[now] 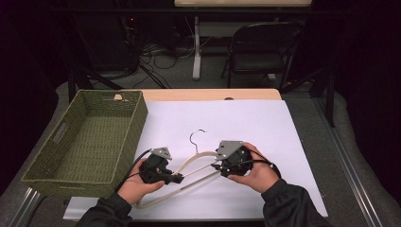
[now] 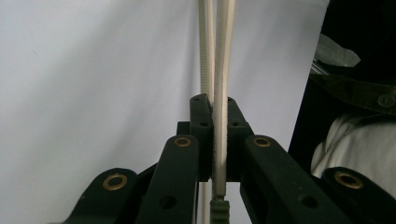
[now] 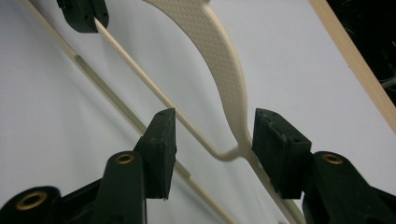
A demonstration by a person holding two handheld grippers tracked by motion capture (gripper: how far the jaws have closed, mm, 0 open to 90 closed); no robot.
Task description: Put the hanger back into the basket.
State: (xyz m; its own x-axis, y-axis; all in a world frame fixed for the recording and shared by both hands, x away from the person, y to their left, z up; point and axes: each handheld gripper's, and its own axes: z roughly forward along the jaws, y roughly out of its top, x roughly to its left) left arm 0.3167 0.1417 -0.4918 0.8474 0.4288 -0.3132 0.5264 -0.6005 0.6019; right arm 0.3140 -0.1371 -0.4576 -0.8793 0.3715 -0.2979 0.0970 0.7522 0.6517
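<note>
Pinching the thin cross rod of the cream hanger (image 2: 219, 70), the left gripper (image 1: 176, 178) has its jaws pressed tight on it. The right gripper (image 3: 212, 135) stands spread, the hanger's corner between its pads and apparently touching neither. With one narrow grip, the hanger could swivel or slip free. It is slim, textured plastic with a wire hook (image 1: 197, 137), resting over the white sheet (image 1: 265, 127) ahead of both jaws.

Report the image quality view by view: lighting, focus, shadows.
High view: white sheet bright, surroundings nearly black, slightly soft. Left gripper view: hanger sharp at the fingers, soft farther off, dark right edge. Right gripper view: evenly lit, hanger texture crisp, faint shadows on the sheet.
</note>
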